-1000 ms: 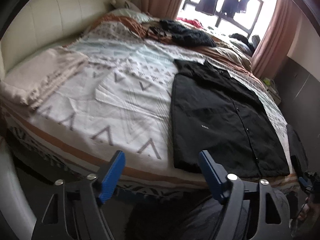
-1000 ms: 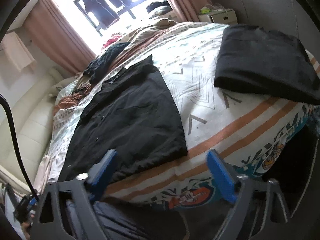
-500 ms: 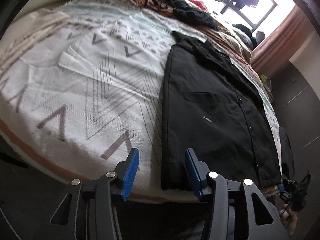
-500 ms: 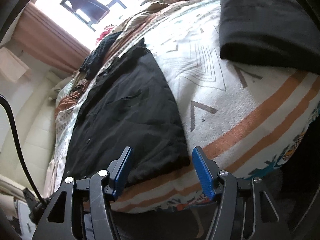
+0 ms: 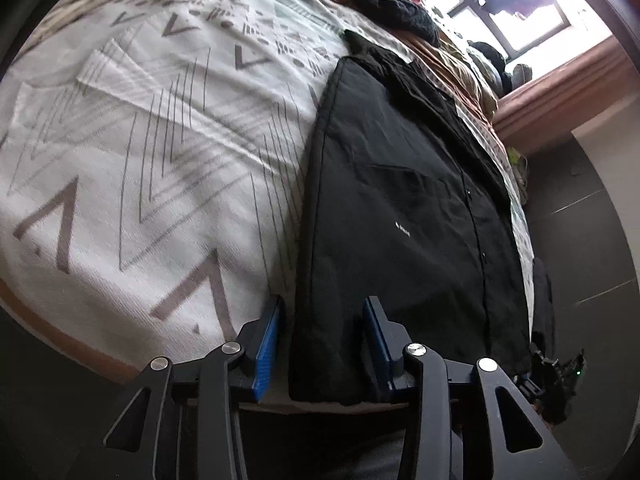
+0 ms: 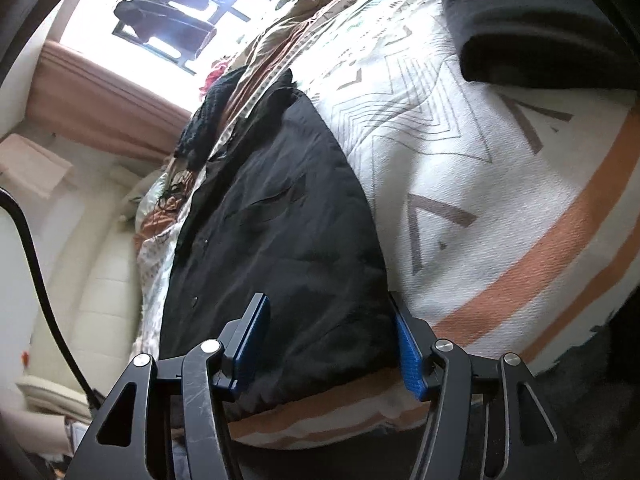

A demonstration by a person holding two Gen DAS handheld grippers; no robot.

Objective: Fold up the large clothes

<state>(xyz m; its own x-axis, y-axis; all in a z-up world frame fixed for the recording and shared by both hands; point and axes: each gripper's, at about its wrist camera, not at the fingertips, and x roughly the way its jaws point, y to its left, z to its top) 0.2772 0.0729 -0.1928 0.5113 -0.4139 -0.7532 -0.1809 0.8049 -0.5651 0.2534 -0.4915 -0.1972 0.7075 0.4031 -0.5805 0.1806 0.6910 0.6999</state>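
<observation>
Straddling the two near hem corners of the black shirt [image 5: 404, 216] spread flat on the bed [image 5: 132, 168], left claw [image 5: 324, 344] and right claw [image 6: 332, 344] both agape, seemingly unclamped, likely poised to pinch and fold the hem toward the collar.

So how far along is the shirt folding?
Partly done: the black shirt lies as a narrow panel on the bed. In hand: left gripper and right gripper, jaws open, straddle its bottom corners. Left: grip the hem and fold it toward the collar.
</observation>
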